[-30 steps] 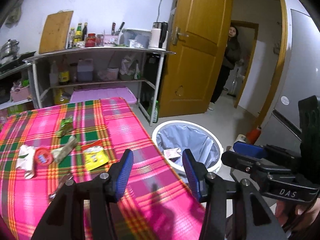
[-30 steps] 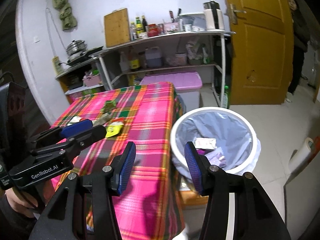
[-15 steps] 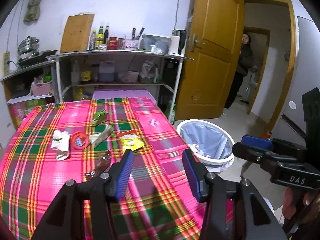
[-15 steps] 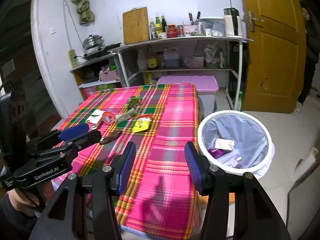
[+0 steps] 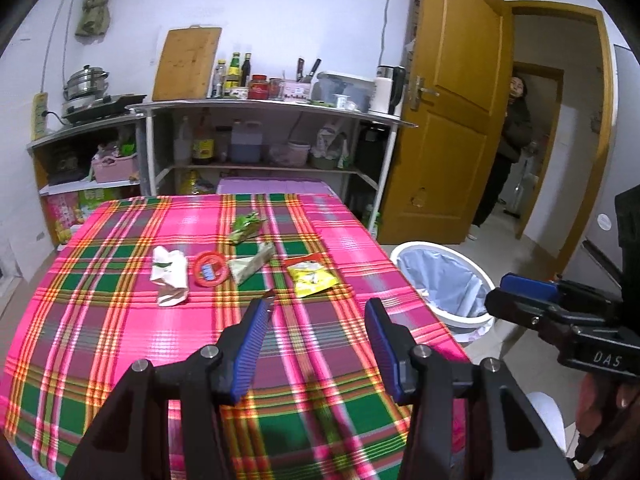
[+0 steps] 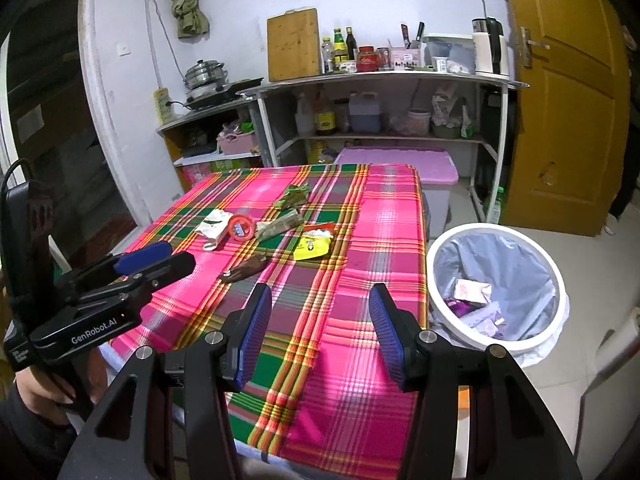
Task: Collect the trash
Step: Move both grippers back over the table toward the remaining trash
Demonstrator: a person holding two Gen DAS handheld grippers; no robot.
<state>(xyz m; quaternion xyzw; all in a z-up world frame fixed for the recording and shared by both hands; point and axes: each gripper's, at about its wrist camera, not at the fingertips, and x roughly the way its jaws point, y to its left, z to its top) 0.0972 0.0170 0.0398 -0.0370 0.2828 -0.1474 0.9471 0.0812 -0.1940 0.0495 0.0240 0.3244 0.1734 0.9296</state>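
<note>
The table (image 5: 100,320) under its pink plaid cloth fills the near scene, and the white-rimmed trash bin (image 6: 558,280) stands on the floor just off its right edge with a few scraps already inside. Trash lies in a loose cluster toward the far middle of the cloth: a white crumpled wrapper (image 5: 169,270), a yellow packet (image 5: 312,278), a red round lid (image 5: 208,270), a green wrapper (image 5: 246,228) and a brown wrapper (image 6: 244,271) nearest me. My left gripper (image 5: 316,340) and right gripper (image 6: 320,330) both hang over the near cloth with jaws apart, holding nothing.

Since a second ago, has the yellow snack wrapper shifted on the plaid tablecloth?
No. The yellow snack wrapper lies beside the same green check; only the cameras moved.
</note>
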